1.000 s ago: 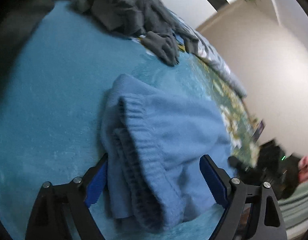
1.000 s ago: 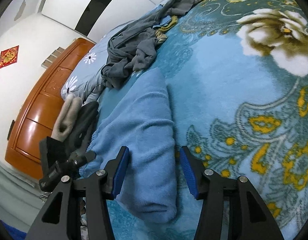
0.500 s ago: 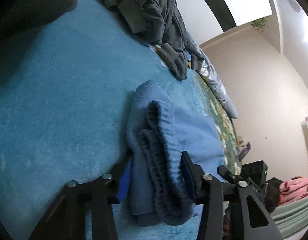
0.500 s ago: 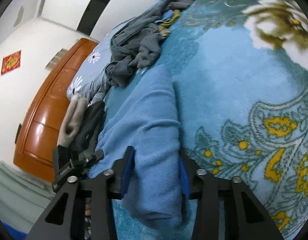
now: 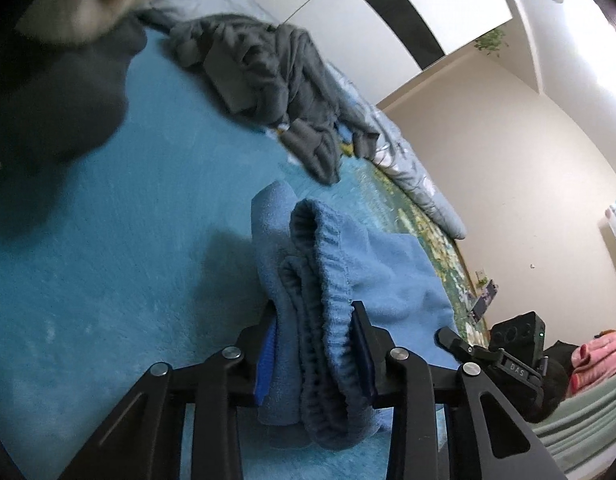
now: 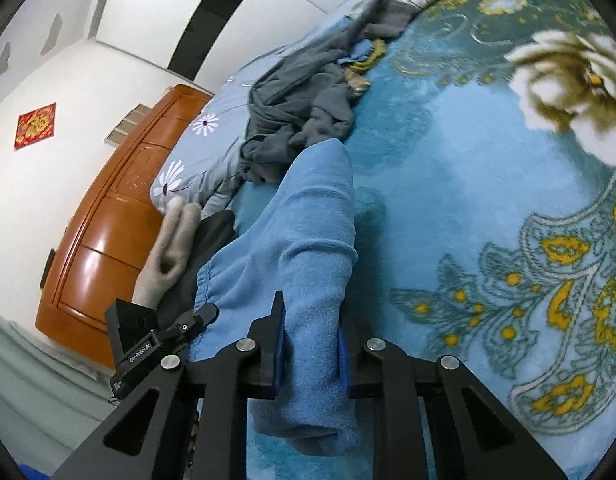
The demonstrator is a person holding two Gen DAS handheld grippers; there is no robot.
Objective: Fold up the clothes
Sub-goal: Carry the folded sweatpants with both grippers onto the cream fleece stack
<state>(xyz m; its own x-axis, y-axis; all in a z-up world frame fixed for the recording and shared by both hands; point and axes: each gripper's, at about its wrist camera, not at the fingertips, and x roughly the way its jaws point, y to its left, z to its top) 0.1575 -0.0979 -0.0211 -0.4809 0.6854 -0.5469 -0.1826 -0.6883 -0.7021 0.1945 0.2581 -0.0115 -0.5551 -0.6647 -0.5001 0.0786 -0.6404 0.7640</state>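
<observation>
A light blue fleece garment (image 5: 371,280) with a ribbed elastic band lies folded on the teal bed blanket (image 5: 108,240). My left gripper (image 5: 313,344) is shut on its ribbed band end, with several layers bunched between the jaws. My right gripper (image 6: 309,340) is shut on the other end of the same blue garment (image 6: 308,216), which runs away from it along the blanket. Each view shows the other gripper at the garment's far side: the right gripper (image 5: 511,360) and the left gripper (image 6: 148,344).
A crumpled grey garment (image 5: 268,80) lies further up the bed, also in the right wrist view (image 6: 300,112). Flowered pillows (image 6: 196,152) and an orange wooden headboard (image 6: 108,220) stand behind it. The blanket (image 6: 507,200) has yellow and white flower patterns. A beige wall (image 5: 507,160) borders the bed.
Both grippers went from open around the blue garment's ends to shut on them. The garment's ends are now bunched and slightly lifted.
</observation>
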